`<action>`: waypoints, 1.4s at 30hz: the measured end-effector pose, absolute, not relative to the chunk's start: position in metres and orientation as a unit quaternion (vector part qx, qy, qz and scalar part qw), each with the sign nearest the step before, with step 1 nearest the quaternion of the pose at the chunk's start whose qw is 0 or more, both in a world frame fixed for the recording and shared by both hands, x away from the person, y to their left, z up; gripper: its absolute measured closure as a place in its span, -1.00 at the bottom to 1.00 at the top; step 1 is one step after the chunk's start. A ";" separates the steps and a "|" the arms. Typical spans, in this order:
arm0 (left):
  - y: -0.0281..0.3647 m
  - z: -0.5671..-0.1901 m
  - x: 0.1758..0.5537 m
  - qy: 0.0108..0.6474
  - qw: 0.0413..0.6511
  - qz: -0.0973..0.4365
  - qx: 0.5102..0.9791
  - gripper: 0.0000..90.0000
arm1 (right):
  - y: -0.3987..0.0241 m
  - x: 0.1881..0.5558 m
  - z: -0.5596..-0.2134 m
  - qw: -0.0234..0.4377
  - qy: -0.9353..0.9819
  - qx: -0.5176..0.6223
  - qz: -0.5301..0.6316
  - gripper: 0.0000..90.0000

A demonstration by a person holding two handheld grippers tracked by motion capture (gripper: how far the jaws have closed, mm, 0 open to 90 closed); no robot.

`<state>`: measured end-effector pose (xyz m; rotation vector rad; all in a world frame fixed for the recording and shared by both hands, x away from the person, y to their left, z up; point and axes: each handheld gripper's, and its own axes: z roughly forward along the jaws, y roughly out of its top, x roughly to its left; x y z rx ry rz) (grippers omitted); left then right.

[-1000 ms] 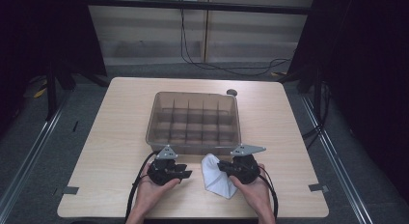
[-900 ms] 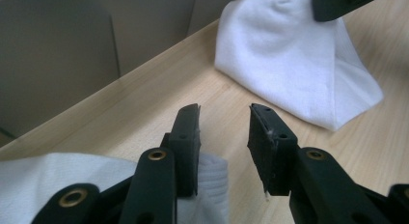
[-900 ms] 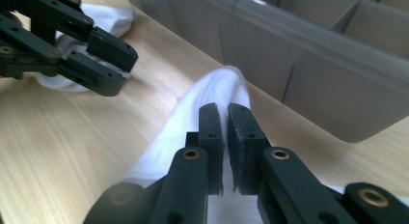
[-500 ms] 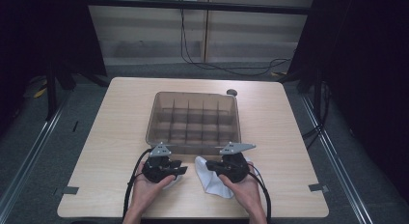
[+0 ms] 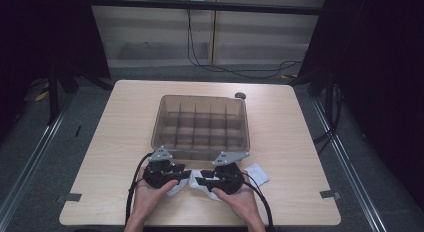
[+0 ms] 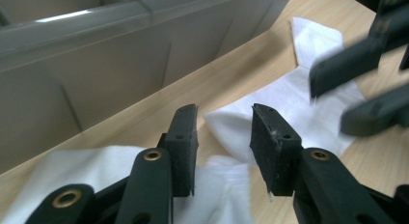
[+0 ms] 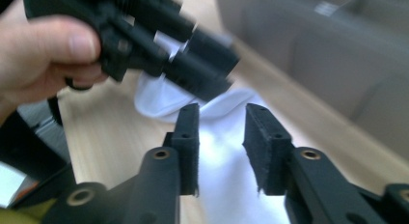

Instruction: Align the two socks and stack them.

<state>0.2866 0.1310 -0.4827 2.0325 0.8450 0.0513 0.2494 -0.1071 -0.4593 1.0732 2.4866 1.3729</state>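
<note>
White cloth under both tools

The cloth [image 5: 200, 179] lies on the bench [image 5: 110, 142] just before the divided bin [image 5: 200, 124]. Left tool [image 5: 184, 175] stands narrowly parted above it; right tool [image 5: 199, 181] has just opened, nothing gripped.

Wooden table [image 5: 115, 142] bears divided bin [image 5: 200, 123], white sock [image 5: 256, 173]
</note>
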 end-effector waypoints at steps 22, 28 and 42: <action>0.107 -0.481 0.281 0.295 0.416 0.001 0.860 1.00 | -0.223 0.242 -0.494 0.140 0.773 0.517 0.340 0.53; 0.099 -0.480 0.280 0.289 0.418 -0.005 0.861 1.00 | -0.244 0.242 -0.495 0.160 0.759 0.541 0.325 0.52; 0.100 -0.466 0.282 0.305 0.442 0.020 0.843 0.91 | -0.255 0.244 -0.487 0.164 0.742 0.542 0.358 0.40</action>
